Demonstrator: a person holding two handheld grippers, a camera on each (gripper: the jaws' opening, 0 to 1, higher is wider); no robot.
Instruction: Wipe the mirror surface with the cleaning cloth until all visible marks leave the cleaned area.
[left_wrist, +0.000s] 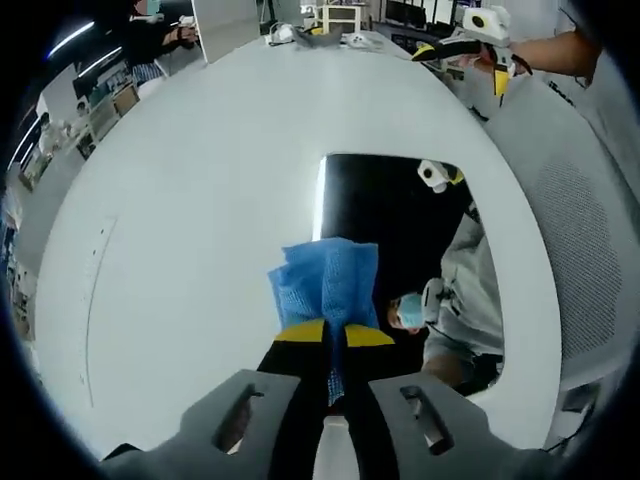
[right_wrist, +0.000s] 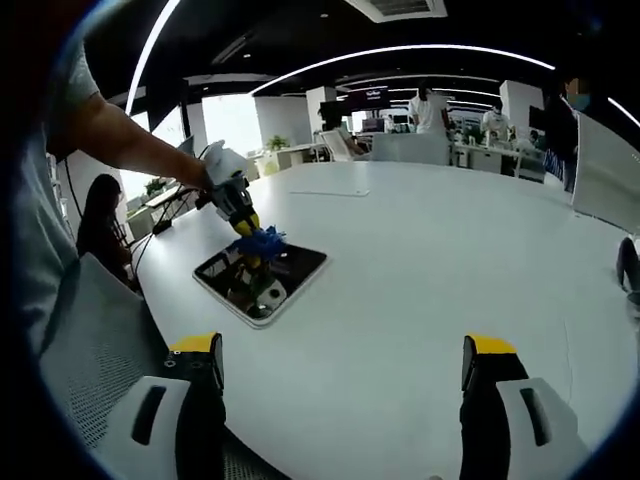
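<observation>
Two fingers of the left gripper (left_wrist: 335, 345) pinch the soft, light blue cleaning cloth (left_wrist: 325, 280) on the fragile mirror (left_wrist: 400, 230) by the white desk (left_wrist: 200, 200) edge; the right gripper (right_wrist: 340, 370) gapes wide, empty

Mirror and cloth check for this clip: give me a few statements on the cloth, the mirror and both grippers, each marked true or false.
1. The left gripper is shut on the blue cloth. True.
2. The cloth lies over an edge of the mirror, which lies flat on the white table. True.
3. The right gripper holds a second cloth. False: its jaws stand wide apart with nothing between them.
4. The mirror stands upright against a wall. False: it lies flat on the table.
5. In the right gripper view, the left gripper is at the mirror. True.
</observation>
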